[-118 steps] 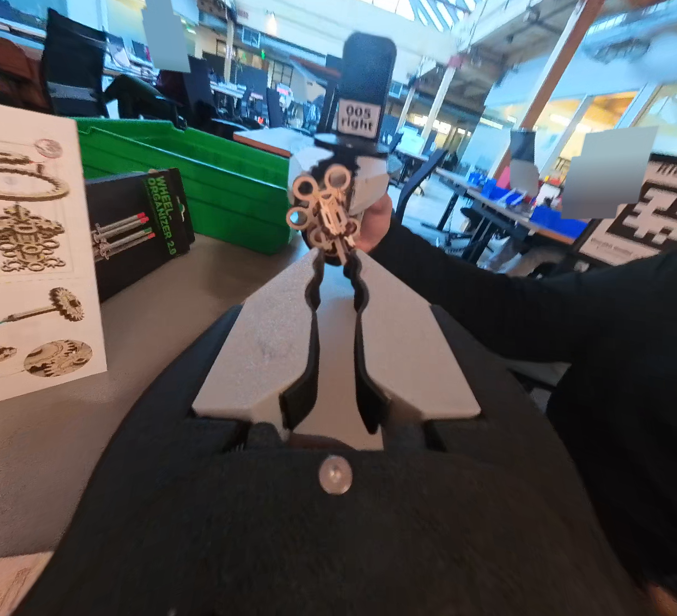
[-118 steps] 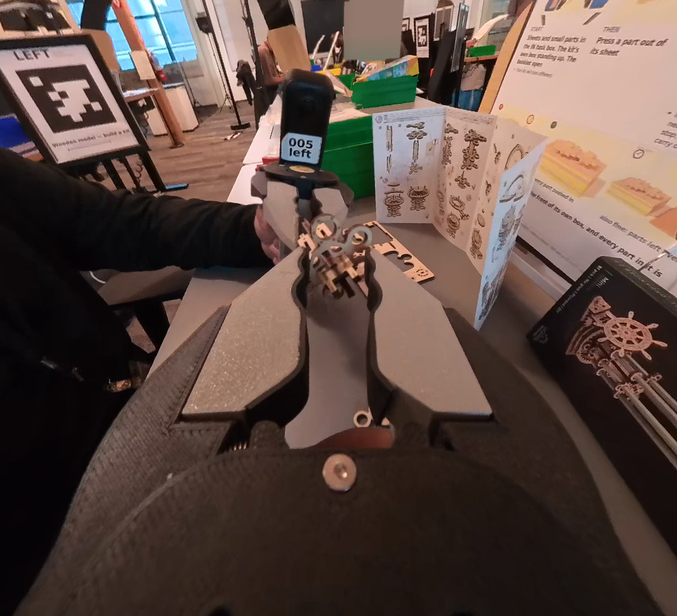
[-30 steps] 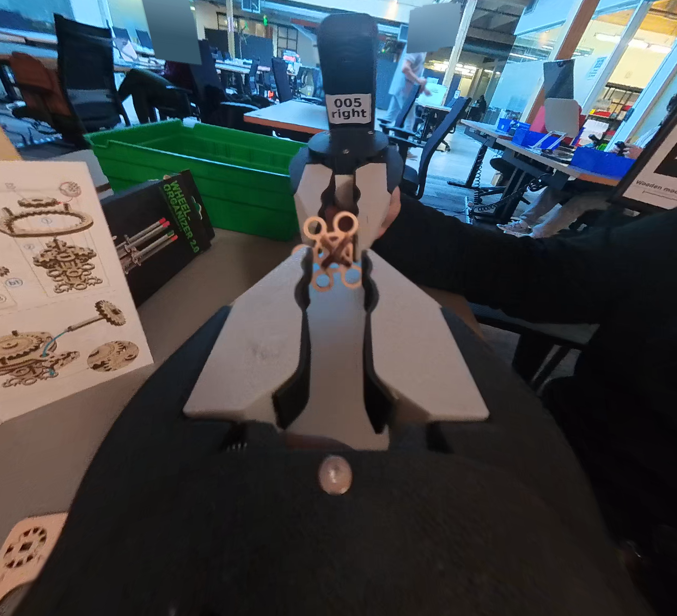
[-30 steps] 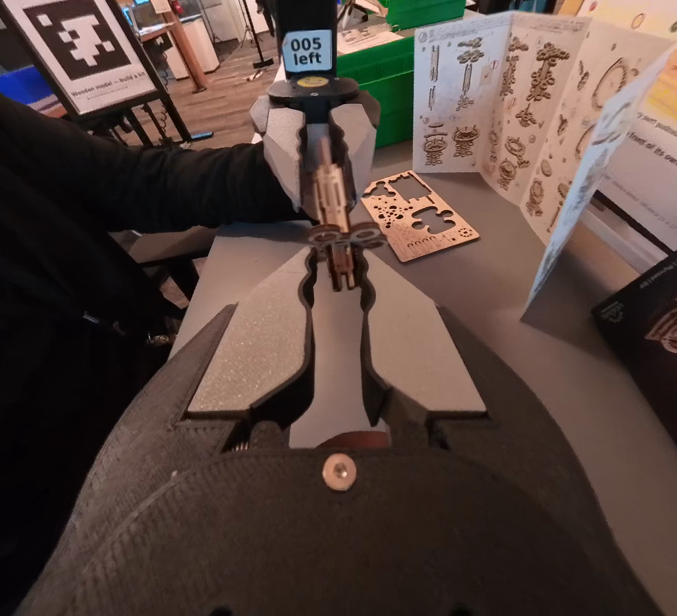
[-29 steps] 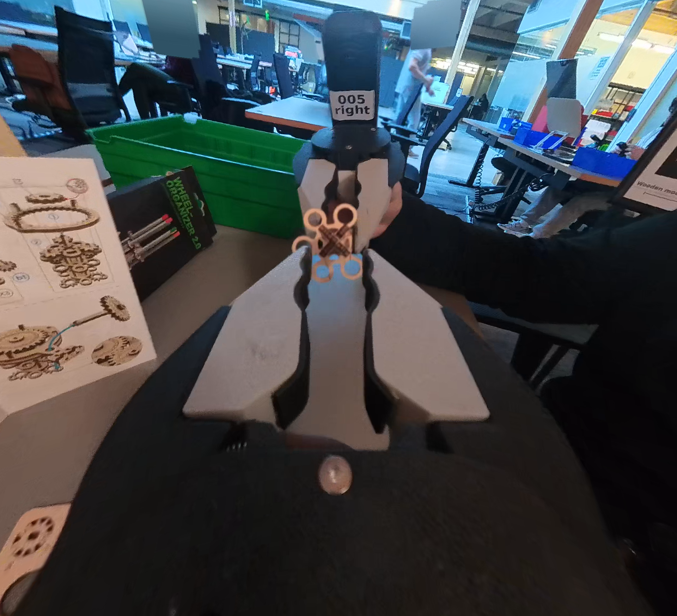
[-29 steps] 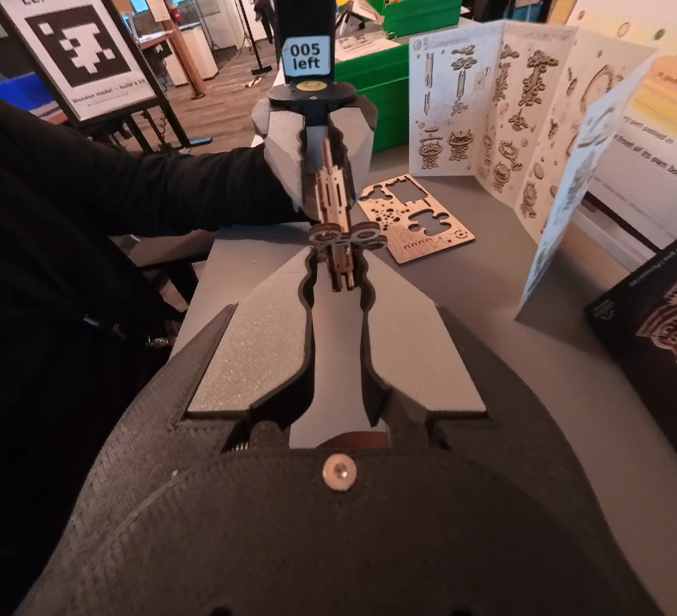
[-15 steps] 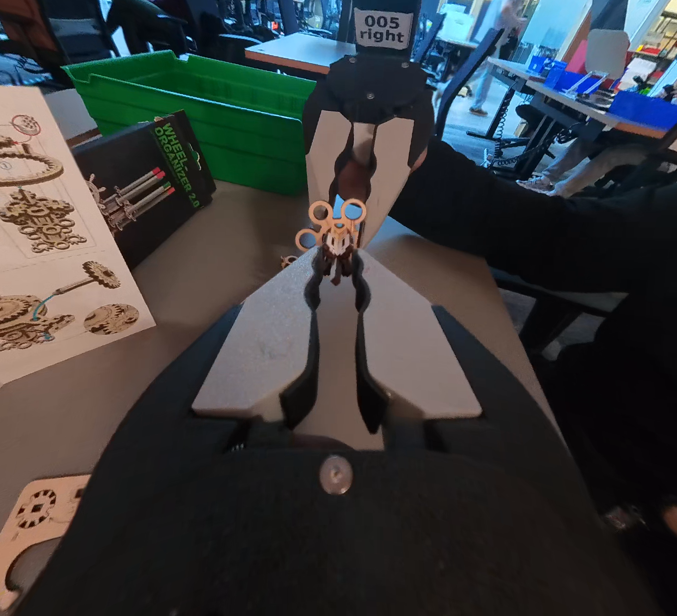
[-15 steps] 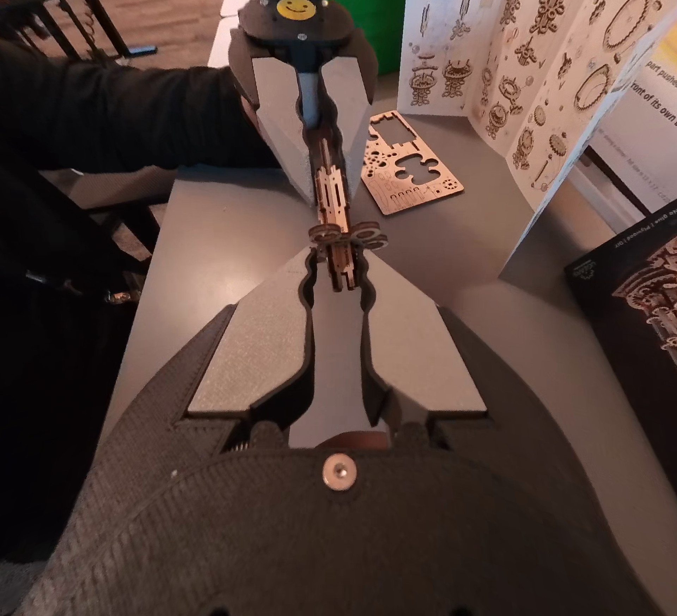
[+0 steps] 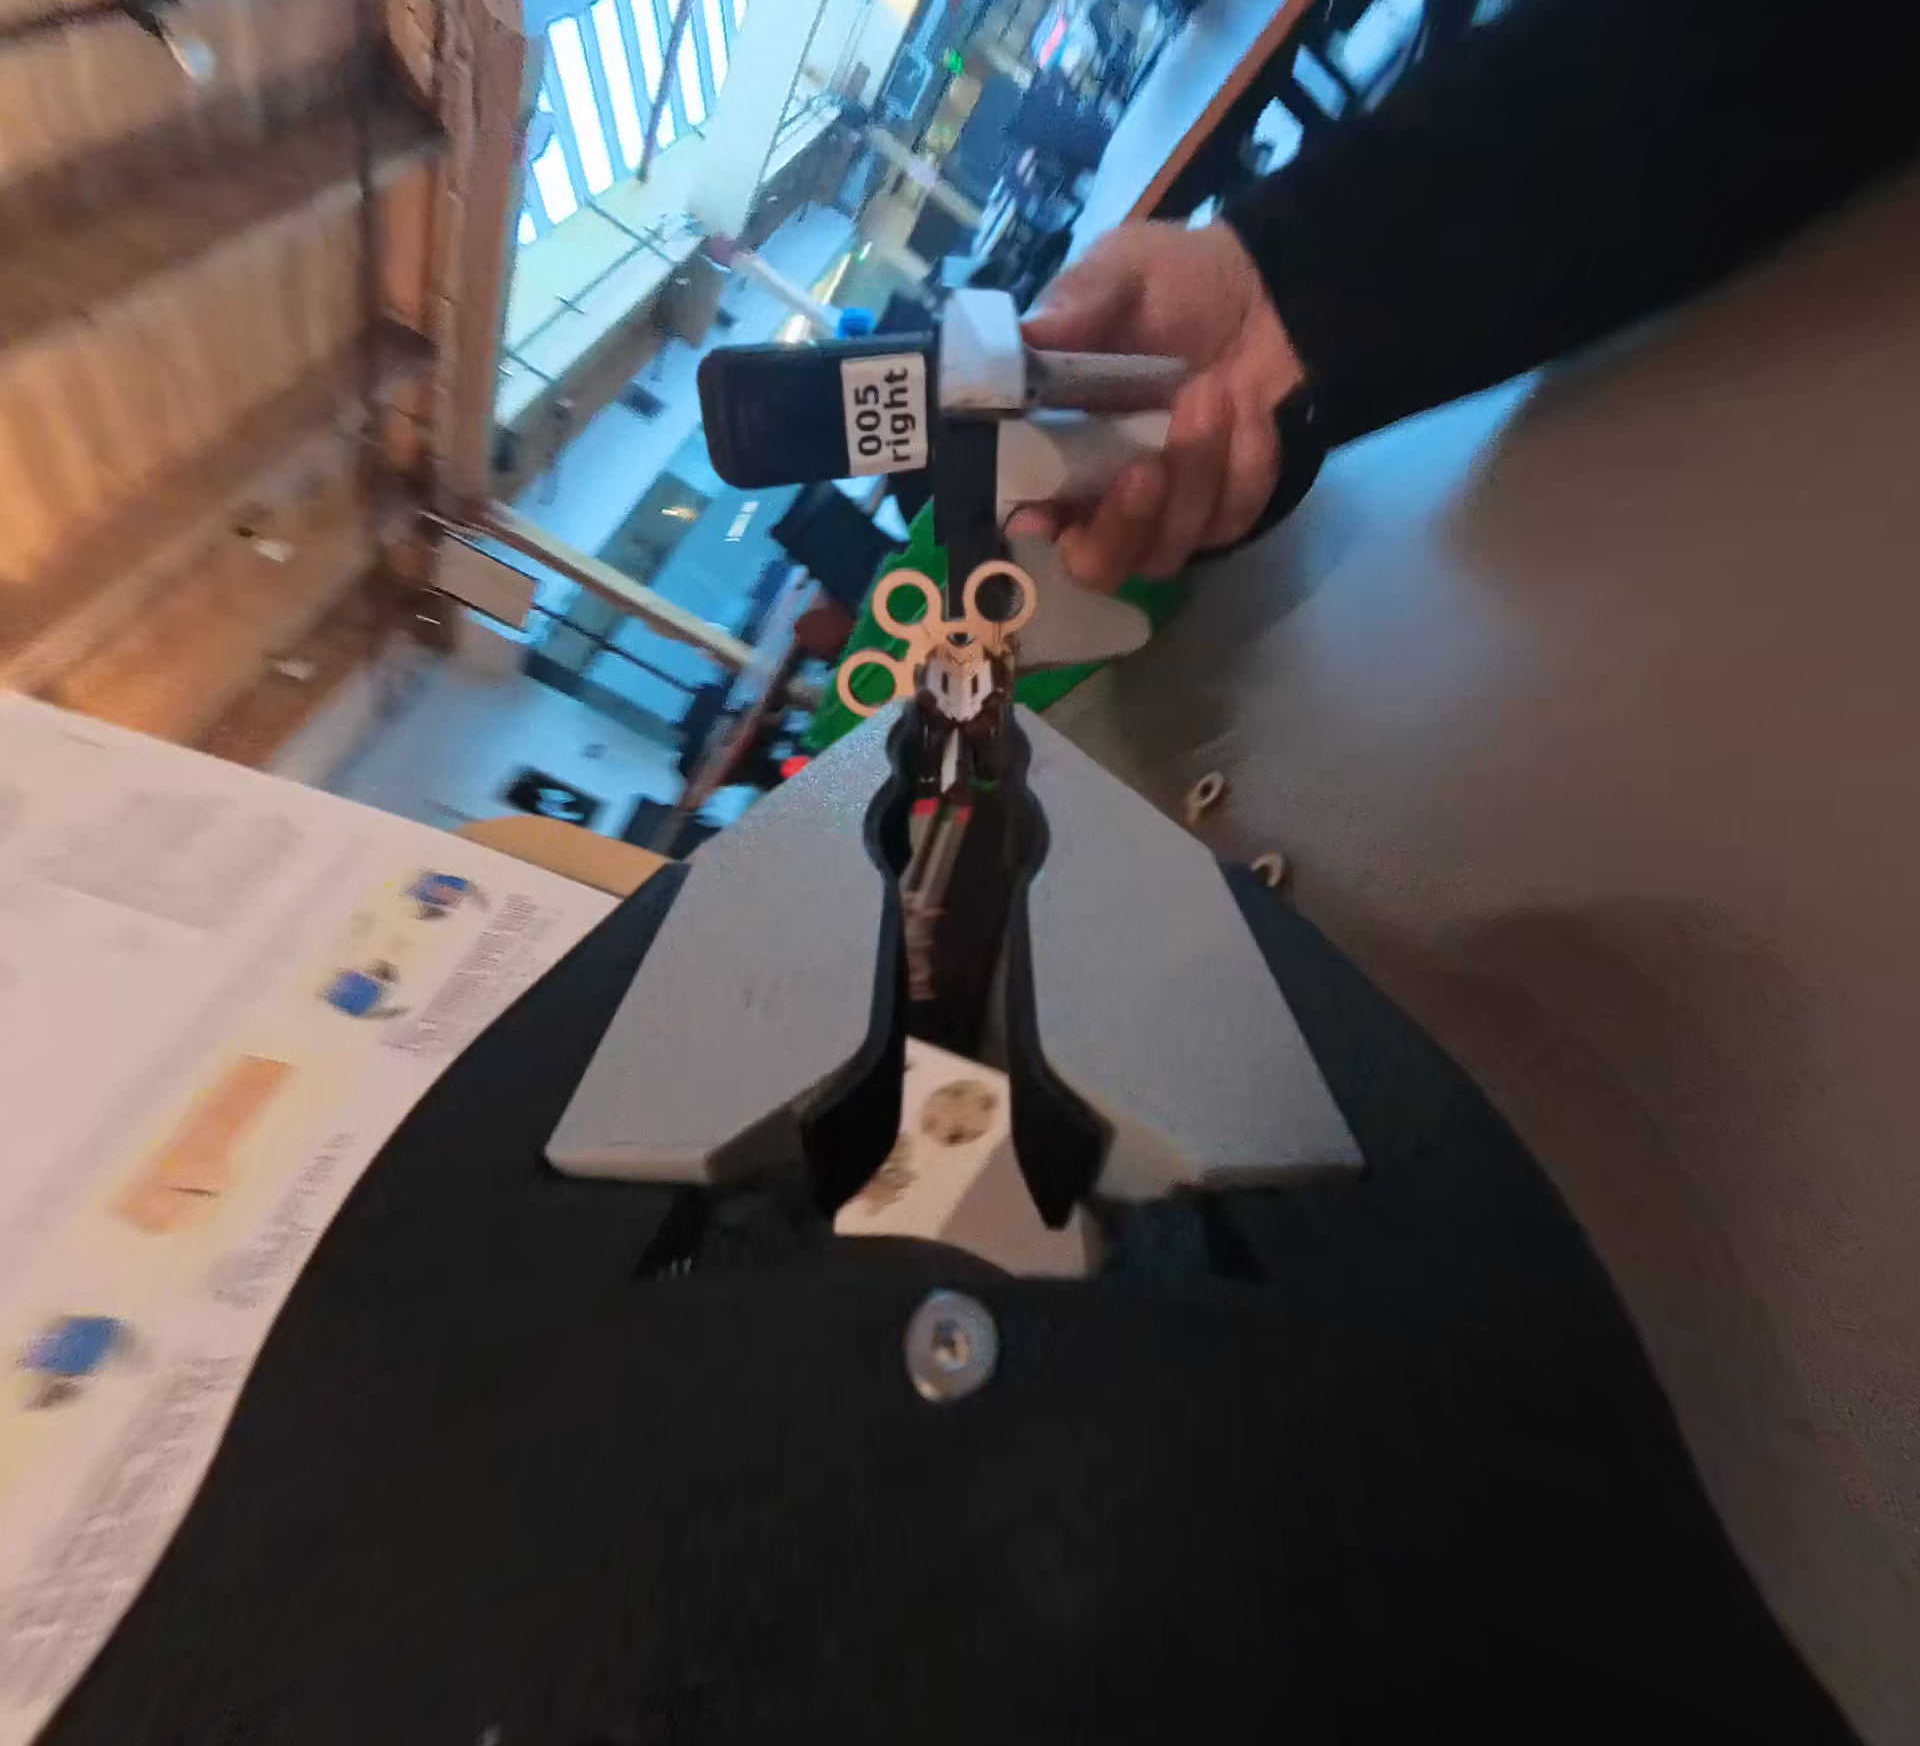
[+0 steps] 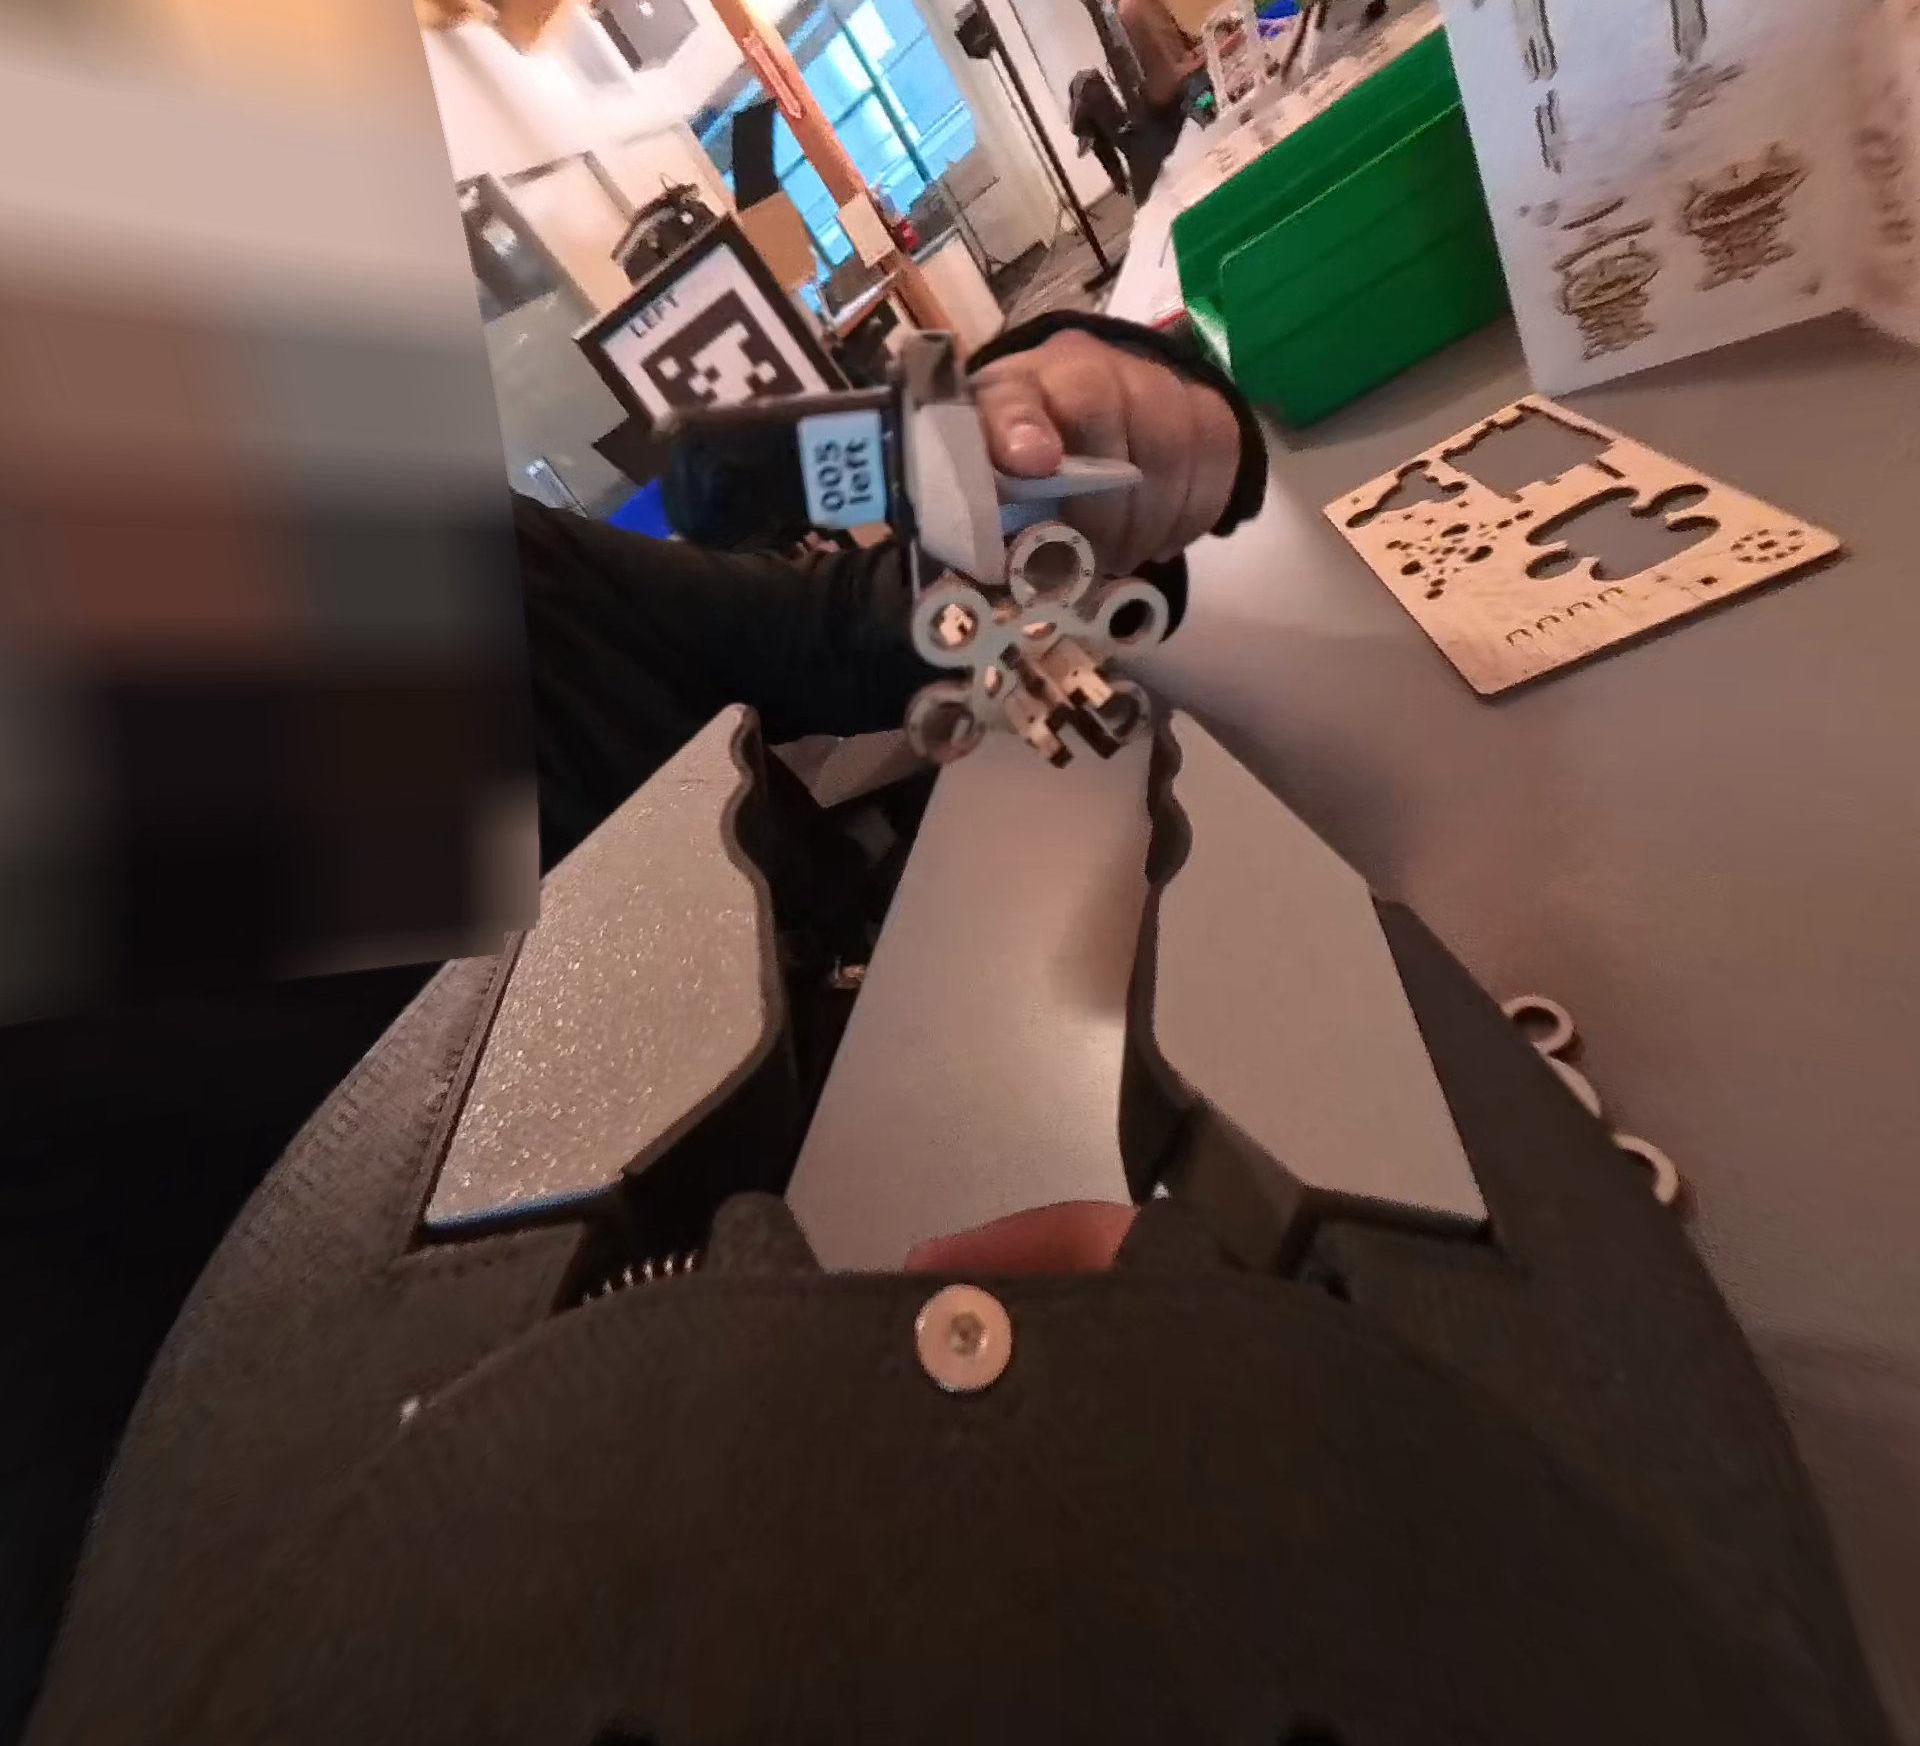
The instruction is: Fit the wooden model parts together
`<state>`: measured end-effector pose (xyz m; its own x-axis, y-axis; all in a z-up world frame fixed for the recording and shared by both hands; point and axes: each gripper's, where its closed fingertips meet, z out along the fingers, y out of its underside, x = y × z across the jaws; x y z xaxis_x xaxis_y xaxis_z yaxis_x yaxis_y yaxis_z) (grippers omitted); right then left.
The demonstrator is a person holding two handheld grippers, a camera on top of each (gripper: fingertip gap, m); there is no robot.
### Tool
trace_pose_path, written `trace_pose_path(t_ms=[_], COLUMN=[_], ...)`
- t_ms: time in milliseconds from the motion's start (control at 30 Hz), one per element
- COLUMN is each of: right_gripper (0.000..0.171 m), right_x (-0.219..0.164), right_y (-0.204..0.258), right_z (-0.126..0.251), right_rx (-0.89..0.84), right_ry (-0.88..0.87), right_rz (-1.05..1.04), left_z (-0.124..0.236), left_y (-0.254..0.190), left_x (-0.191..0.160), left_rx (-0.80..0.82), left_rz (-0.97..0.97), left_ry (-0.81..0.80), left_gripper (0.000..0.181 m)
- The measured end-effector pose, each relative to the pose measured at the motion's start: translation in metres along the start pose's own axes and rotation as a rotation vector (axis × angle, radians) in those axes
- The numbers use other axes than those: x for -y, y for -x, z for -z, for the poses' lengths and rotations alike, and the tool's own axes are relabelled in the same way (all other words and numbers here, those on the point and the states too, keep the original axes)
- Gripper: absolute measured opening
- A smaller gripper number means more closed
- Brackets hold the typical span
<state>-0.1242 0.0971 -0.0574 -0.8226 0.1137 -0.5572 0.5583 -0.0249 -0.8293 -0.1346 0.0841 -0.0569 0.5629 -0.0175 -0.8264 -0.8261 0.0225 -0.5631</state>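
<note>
Left gripper (image 9: pixel 958 740): we see it clamped on the wooden ring assembly (image 10: pixel 1023 647).
Right gripper (image 10: pixel 956 761): spread apart, just beside that assembly.
Cut-out sheet (image 10: pixel 1579 543): beyond the assembly, flat on the table (image 10: pixel 1558 865).

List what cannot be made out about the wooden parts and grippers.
- Left wrist view: shaft of the wooden assembly, shadowed inside the left gripper.
- Right wrist view: loose wooden rings, partly behind the right gripper.
- Left wrist view: instruction sheet, motion-blurred.
</note>
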Motion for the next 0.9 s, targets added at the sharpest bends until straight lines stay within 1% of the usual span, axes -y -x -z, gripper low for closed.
trace_pose_path(t_ms=[67,100,167,200,300,400,567,700,733,833,867,900], right_gripper=[0.065,0.063,0.057,0.050,0.051,0.043,0.042,0.038,0.038,0.038,0.038,0.038], right_x=[-0.006,-0.009,-0.014,-0.014,-0.004,0.008,0.009,0.013,0.015,0.022,0.023,0.024], right_y=[-0.009,-0.014,-0.019,-0.016,-0.009,-0.005,-0.007,-0.014,-0.015,-0.012,-0.013,-0.015], right_z=[-0.008,-0.012,-0.018,-0.019,-0.014,-0.007,-0.009,-0.005,-0.003,0.002,0.003,0.005], right_rx=[-0.040,-0.067,-0.095,-0.085,-0.074,-0.049,-0.038,-0.129,-0.154,-0.174,-0.190,-0.220], right_ry=[0.037,0.061,0.094,0.098,0.049,-0.029,-0.036,-0.035,-0.041,-0.070,-0.074,-0.069], right_rz=[-0.005,0.005,0.038,0.053,0.092,0.062,0.037,0.107,0.126,0.162,0.176,0.193], left_z=[-0.003,-0.004,-0.005,-0.004,-0.001,0.001,-0.001,-0.003,-0.004,-0.003,-0.003,-0.002], left_y=[-0.005,-0.008,-0.010,-0.009,-0.001,0.002,0.001,0.001,0.000,0.009,0.011,0.014], left_x=[-0.001,0.001,0.003,0.003,0.005,0.009,0.008,-0.002,-0.004,-0.008,-0.009,-0.011], left_rx=[0.033,0.029,0.019,0.029,0.049,0.065,0.075,0.058,0.042,0.022,0.005,-0.015], left_rz=[-0.136,-0.144,-0.139,-0.147,-0.118,-0.110,-0.121,0.009,0.065,0.260,0.344,0.433], left_ry=[0.015,0.007,-0.001,-0.003,-0.026,-0.047,-0.042,-0.005,-0.007,-0.019,-0.023,-0.029], left_gripper=[0.011,0.011,0.011,0.011,0.011,0.011,0.014,0.018,0.025,0.029,0.033,0.032])
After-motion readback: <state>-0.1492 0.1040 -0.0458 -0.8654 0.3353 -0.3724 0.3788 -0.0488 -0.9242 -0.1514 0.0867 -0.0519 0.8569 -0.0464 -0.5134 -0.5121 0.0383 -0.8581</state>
